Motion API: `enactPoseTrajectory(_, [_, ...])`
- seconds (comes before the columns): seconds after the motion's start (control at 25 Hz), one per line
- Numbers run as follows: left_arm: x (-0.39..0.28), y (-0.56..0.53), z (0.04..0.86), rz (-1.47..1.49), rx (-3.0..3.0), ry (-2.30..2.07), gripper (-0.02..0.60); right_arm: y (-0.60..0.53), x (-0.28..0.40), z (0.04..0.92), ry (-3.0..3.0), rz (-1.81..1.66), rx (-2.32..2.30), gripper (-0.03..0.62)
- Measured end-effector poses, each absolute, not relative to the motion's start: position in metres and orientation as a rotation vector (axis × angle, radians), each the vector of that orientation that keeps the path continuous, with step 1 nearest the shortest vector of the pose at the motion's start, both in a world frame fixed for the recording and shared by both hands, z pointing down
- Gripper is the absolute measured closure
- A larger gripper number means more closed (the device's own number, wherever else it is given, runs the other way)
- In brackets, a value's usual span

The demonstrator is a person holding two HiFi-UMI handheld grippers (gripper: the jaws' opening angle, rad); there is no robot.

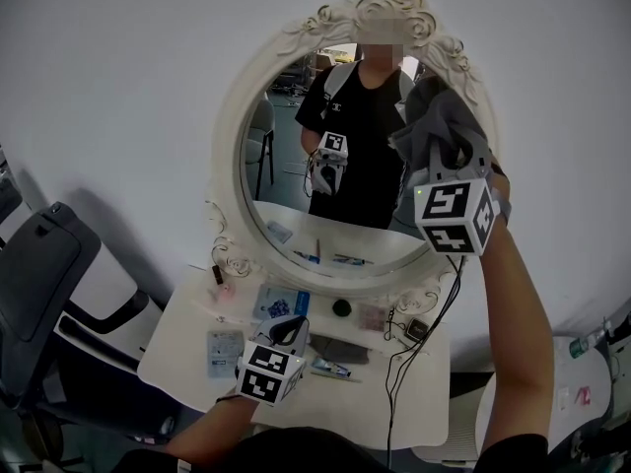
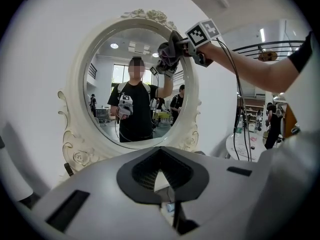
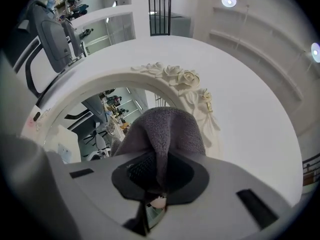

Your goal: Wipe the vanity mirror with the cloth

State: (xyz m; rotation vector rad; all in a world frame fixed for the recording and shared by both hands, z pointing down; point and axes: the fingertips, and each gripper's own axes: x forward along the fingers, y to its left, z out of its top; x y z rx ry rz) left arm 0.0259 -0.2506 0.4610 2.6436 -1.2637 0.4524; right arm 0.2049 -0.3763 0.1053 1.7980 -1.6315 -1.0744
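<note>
The right tool [image 1: 449, 166] is clenched on a grey cloth [image 1: 439, 116]. In the right gripper view a fold of it runs down between the jaws and the rest bunches out in front. The cloth is pressed against the upper right of the mirror [image 1: 296, 146], right beside the carved frame [image 1: 389, 13]. The mirror stands at the back edge of the table [image 1: 177, 353].

The left tool [image 1: 286, 331] hangs low over the table's front edge. Its jaws are together with nothing between them.

The cloth looks soft, light and fleecy. It should fold to the glass and glide easily, though it may drag loose if only a thin fold is pinched. A deep bite on a thick bunch, as here, seems the safest hold.

The mirror is rigid, smooth and fragile, and probably top-heavy on its stand. Light, flat pressure is likely best. The frame's raised roses could snag the pile, so strokes are better kept on the glass.
</note>
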Motion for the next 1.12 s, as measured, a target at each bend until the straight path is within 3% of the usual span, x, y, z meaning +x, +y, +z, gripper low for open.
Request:
enactPoseTrajectory(0.48, [0.035, -0.252, 0.468, 0.475, 2.652, -1.226, 0.575, -0.382, 0.241, 0.14, -1.621, -0.887, 1.894, 0.553])
enactPoseTrajectory(1.12, [0.053, -0.248, 0.471, 0.51, 2.68, -1.165, 0.575, -0.378, 0.282, 0.27, -1.62, -0.54, 1.788, 0.554])
